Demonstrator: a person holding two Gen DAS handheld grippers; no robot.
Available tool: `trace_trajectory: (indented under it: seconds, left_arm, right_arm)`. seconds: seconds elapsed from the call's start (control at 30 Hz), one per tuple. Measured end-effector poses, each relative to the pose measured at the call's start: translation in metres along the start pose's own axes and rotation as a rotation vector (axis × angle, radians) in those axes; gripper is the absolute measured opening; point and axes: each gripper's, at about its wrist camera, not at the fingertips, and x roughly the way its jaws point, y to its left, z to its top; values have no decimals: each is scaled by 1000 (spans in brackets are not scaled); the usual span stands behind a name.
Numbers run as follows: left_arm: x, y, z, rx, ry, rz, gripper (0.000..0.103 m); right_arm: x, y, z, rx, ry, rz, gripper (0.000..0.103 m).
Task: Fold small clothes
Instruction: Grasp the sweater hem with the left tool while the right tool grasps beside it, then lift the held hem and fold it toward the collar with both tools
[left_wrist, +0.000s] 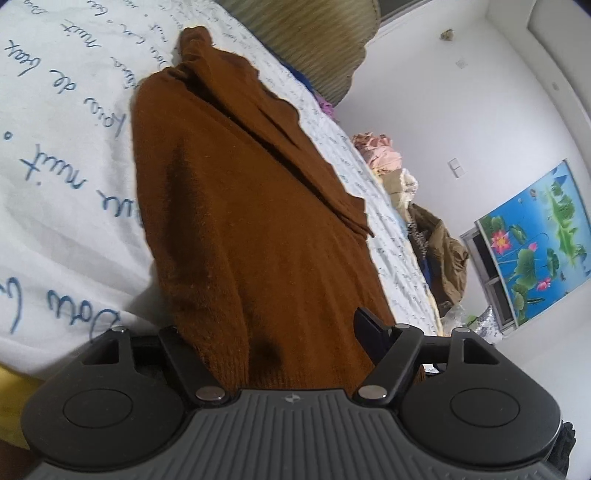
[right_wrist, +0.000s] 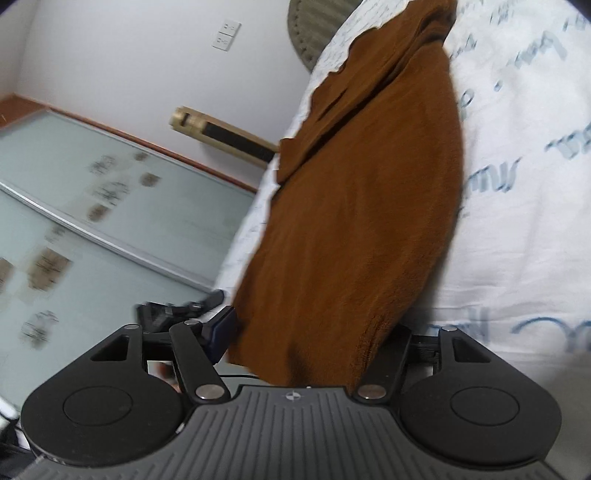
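A brown knit sweater (left_wrist: 240, 221) lies lengthwise on the white bed sheet (left_wrist: 55, 147) with blue handwriting, one sleeve folded across its body. Its near hem runs between the fingers of my left gripper (left_wrist: 269, 343), which is shut on it. In the right wrist view the same sweater (right_wrist: 362, 203) stretches away from my right gripper (right_wrist: 310, 343), which is shut on the other end of the near hem. Most of the fingers are hidden under the cloth; one dark pad (right_wrist: 221, 328) shows at the left.
A striped olive pillow (left_wrist: 306, 40) sits at the head of the bed. Several piled clothes (left_wrist: 380, 155) lie along the bed's far edge. A lotus picture (left_wrist: 535, 240) leans on the wall. Glass sliding doors (right_wrist: 92, 221) stand left in the right view.
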Motion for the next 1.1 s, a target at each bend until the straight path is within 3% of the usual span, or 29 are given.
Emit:
trace_trajectory:
  seconds: [0.1, 0.23, 0.33, 0.4, 0.53, 0.67, 0.77, 0.9, 1.1]
  left_arm:
    - [2, 2, -1, -10, -10, -25, 75]
    - [4, 6, 1, -31, -13, -72, 74]
    - [6, 7, 0, -23, -5, -37, 57]
    - [6, 11, -1, -30, -1, -10, 39]
    - [0, 23, -1, -79, 0, -29, 30]
    - [-2, 29, -3, -82, -5, 4, 13]
    - [-3, 28, -3, -67, -9, 17, 9]
    - [-2, 24, -2, -47, -13, 52, 6]
    - [3, 7, 2, 41, -58, 152, 5]
  right_arm:
    - [7, -7, 2, 47, -19, 65, 62]
    - [10, -9, 3, 53, -12, 49, 50]
    - [8, -12, 0, 58, -24, 34, 42]
    - [11, -10, -3, 35, -32, 17, 40]
    - [14, -3, -9, -26, -41, -13, 39]
    - [13, -3, -8, -17, -24, -60, 26]
    - [10, -6, -10, -17, -35, -68, 21]
    - [9, -5, -12, -28, -40, -71, 21]
    - [10, -1, -9, -56, -51, -94, 17]
